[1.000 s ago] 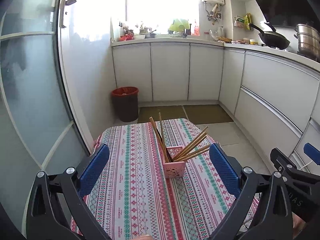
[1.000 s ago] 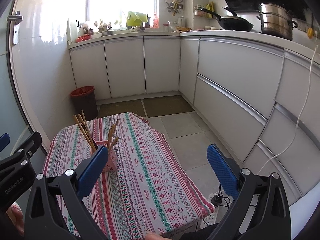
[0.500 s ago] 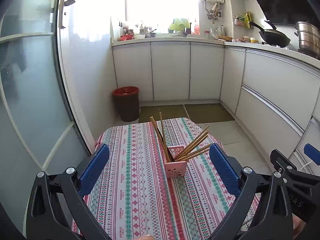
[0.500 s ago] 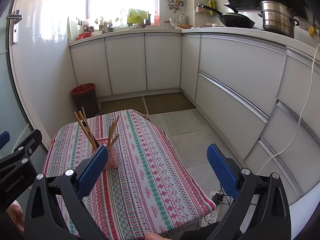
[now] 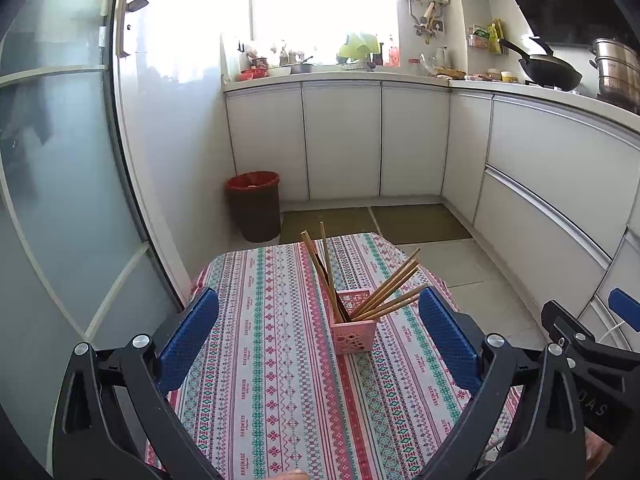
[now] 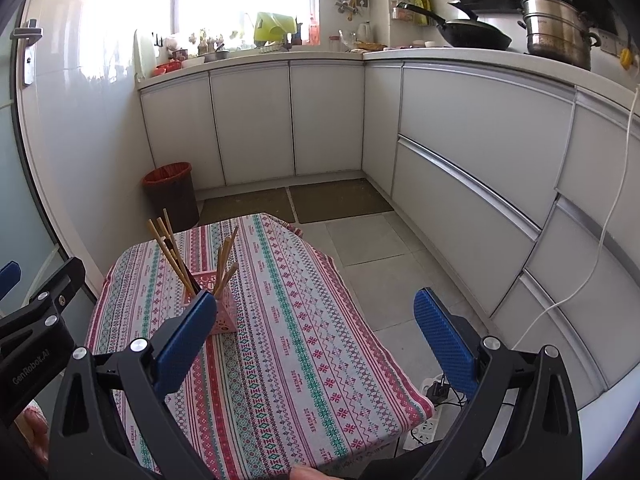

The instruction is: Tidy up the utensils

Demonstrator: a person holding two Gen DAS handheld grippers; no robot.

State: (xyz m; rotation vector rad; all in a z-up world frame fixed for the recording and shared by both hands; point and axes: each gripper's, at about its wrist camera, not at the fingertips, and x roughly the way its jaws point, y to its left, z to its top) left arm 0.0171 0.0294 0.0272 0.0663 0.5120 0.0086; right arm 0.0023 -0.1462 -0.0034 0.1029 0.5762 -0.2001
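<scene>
A pink perforated holder (image 5: 353, 334) stands upright on the patterned tablecloth (image 5: 260, 360), with several wooden chopsticks (image 5: 390, 290) leaning out of it to both sides. In the right wrist view the same holder (image 6: 224, 314) sits partly behind my left fingertip. My left gripper (image 5: 318, 332) hovers open above the near table, level with the holder, nothing between its blue pads. My right gripper (image 6: 314, 330) is open too, over the table's right half, empty.
A red-lined waste bin (image 5: 254, 206) stands on the floor beyond the table. White cabinets (image 5: 340, 140) line the back and right walls. A wok (image 6: 474, 36) and steel pot (image 6: 558, 30) sit on the counter. A glass door (image 5: 60, 200) is at left.
Both views have shifted slightly, the cameras tilting a little downward and back. The holder and chopsticks have not moved. Both grippers stay open.
</scene>
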